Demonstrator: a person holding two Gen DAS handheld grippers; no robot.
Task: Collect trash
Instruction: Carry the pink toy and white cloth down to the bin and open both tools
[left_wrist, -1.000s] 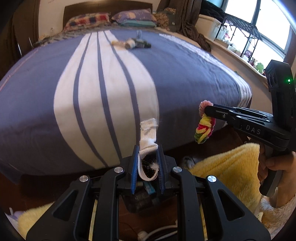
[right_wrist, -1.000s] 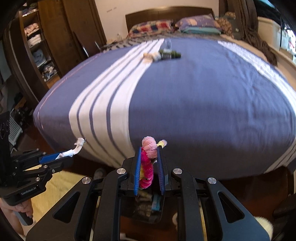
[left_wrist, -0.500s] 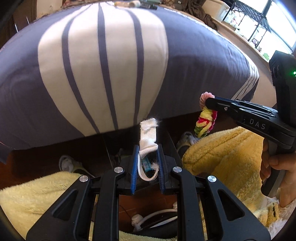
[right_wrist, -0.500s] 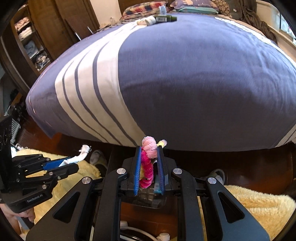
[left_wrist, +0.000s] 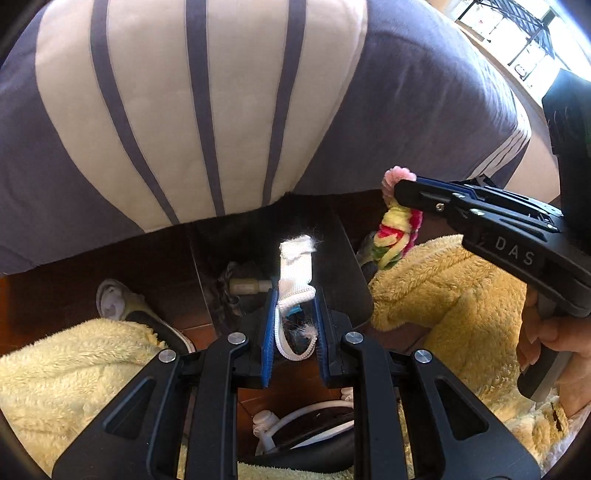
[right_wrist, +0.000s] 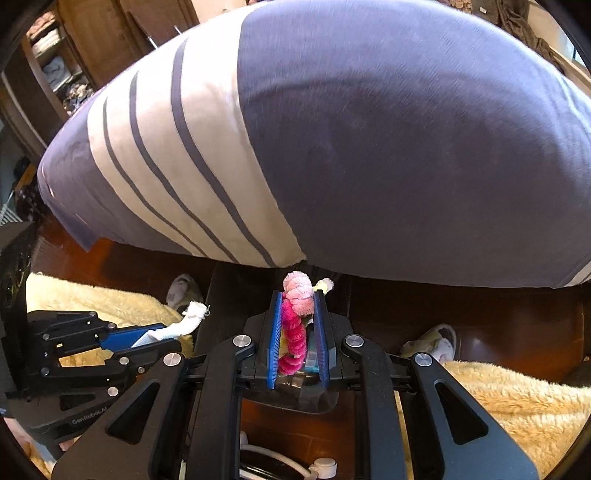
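Between left fingers (left_wrist: 269, 325), white strap (left_wrist: 295, 273).

Both grippers, the left gripper (left_wrist: 293, 325) and the right gripper (right_wrist: 298, 334), are matte black angular frames with round silver screws and ribbed blue pads (left_wrist: 268, 328), the right marked "DAS" in pale letters, beside fluffy yellow clothing (left_wrist: 454, 295).

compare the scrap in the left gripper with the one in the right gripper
The white strap scrap is flat, woven and frayed at its tip; the twisted chenille bundle is fuzzy and rounded. The strap is plain white, the bundle pink, magenta and yellow. Both are clamped between blue pads, above a dark bin.
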